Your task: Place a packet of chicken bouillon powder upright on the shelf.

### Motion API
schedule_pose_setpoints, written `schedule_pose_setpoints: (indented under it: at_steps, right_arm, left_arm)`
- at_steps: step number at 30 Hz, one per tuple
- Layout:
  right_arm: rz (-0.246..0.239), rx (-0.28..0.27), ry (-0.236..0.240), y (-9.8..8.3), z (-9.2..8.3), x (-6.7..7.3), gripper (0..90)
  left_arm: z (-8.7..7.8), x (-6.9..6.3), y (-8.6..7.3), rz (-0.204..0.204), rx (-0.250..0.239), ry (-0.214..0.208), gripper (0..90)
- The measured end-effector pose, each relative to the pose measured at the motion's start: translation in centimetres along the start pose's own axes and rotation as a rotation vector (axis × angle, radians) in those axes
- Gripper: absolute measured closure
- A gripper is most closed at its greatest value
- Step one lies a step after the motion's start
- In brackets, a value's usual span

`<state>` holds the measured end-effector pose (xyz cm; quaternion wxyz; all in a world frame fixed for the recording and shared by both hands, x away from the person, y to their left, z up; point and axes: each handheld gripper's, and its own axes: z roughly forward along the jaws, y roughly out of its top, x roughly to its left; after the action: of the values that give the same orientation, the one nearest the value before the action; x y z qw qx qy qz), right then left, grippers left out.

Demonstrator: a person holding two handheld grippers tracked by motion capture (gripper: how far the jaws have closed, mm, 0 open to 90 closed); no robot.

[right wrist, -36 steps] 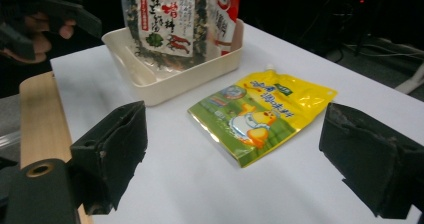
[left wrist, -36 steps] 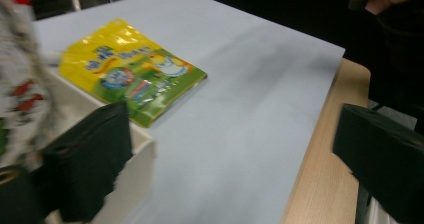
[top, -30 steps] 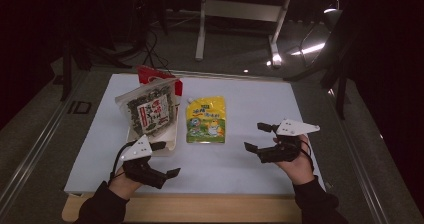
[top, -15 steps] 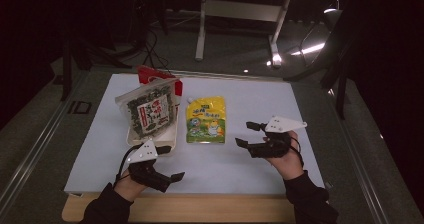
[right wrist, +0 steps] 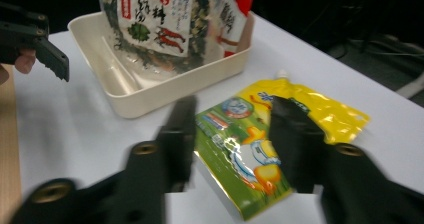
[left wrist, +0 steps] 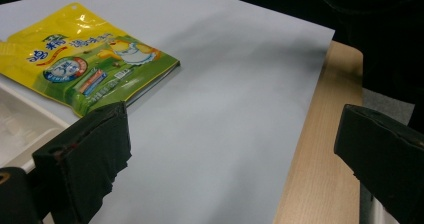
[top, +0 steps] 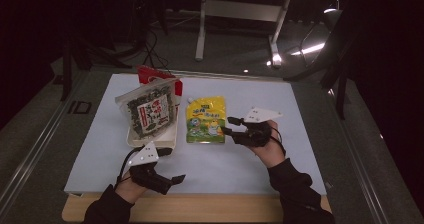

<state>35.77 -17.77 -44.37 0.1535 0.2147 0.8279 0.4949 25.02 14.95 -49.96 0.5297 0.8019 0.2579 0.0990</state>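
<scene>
Landmark: shallow cream tray (top: 150, 139), plastic, rectangular with rounded corners and a smooth glossy wall, on a pale blue sheet (top: 300, 109) over the wooden table (top: 200, 215).

Inside the tray: clear crinkly packet of dark dried greens (top: 149, 110), with a printed white and red label, propped upright and leaning toward the tray's far end; behind it, a red and white packet (top: 150, 75), also upright, mostly hidden. Near part of the tray floor bare and shiny in the right gripper view (right wrist: 120, 79).

Just right of the tray: flat yellow pouch (top: 205, 119), glossy foil-like film, green along its near end, cartoon print, small white spout at a far corner (right wrist: 281, 74). Lying flat on the sheet, close beside the tray wall, contact between the two not clear.

Right gripper (top: 231, 126), just right of the pouch, at its right edge, pointing toward the tray. Jaws partly drawn in, having just been closing; in the right gripper view standing over the green end of the pouch (right wrist: 240, 164), blurred, pads not seen pressing on it.

Left gripper (top: 167, 171), in front of the tray's near end, low over the sheet, jaws spread wide, nothing between them but bare sheet and table edge (left wrist: 320, 149). Black matte pads, blocky and slightly worn (left wrist: 95, 154).
</scene>
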Motion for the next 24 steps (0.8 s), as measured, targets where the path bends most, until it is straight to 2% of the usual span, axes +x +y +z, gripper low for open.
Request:
schedule_pose_setpoints:
  at_steps: [3, 9, 13, 15, 20, 24]
  right_arm:
    - [-0.002, 0.015, 0.020, 0.4, 1.4, -0.4, 69.2]
    - [-0.033, 0.035, 0.008, 1.0, 4.3, -1.4, 80.1]
    - [-0.029, 0.053, -0.006, 1.4, 6.0, -2.3, 88.5]
    - [-0.036, 0.068, -0.010, 1.6, 7.0, -2.7, 89.8]
    - [-0.005, 0.104, -0.018, 1.9, 9.1, -3.5, 89.9]
    - [0.040, 0.108, -0.017, 2.1, 10.5, -4.4, 90.0]
  left_arm:
    - [-0.1, -0.1, 0.0, 0.001, 0.000, 0.001, 2.3]
    - [-0.3, -0.2, -0.1, 0.001, -0.018, 0.002, 2.3]
    - [-0.4, -0.2, -0.1, 0.003, -0.023, -0.001, 2.3]
    - [-0.4, -0.2, -0.2, 0.001, -0.025, -0.005, 2.3]
    - [-0.4, -0.4, -0.4, 0.001, -0.024, -0.005, 2.3]
    - [-0.5, -0.6, -0.5, -0.003, -0.028, -0.007, 2.3]
